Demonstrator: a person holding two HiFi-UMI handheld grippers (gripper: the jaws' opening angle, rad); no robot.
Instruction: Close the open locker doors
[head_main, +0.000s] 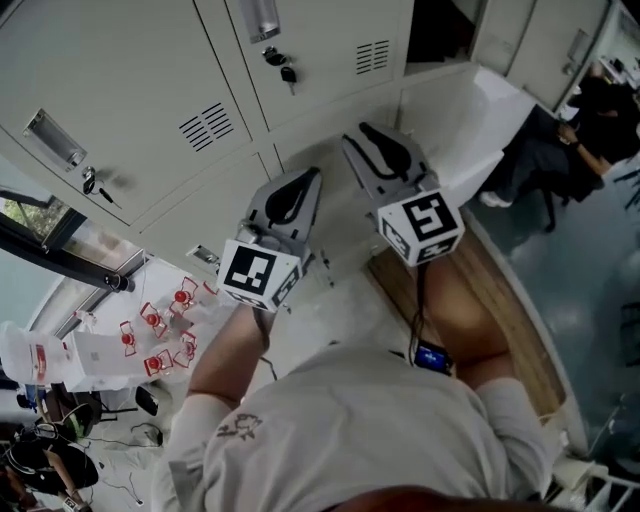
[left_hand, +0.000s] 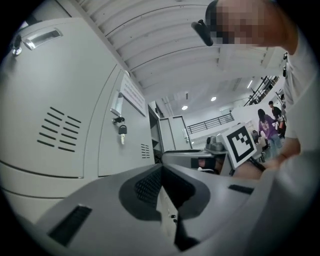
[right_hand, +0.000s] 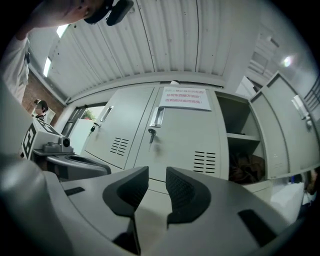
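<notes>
Notice on locker door, red print unreadable, left gripper seemingly pressed together, right gripper spread, empty.

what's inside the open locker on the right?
The open locker holds a shelf with a dark brownish bundle below it, too dim to identify. Nothing shows above the shelf. Whatever lies behind the bundle is covered.

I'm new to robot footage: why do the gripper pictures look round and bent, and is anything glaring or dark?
Left gripper view: wide-angle lens, black corners, pale grey metal locker door bulging. Right gripper view: same bending; white ceiling lamp glares, open locker compartment shadowed. Head view: straighter lines, evenly lit.
</notes>
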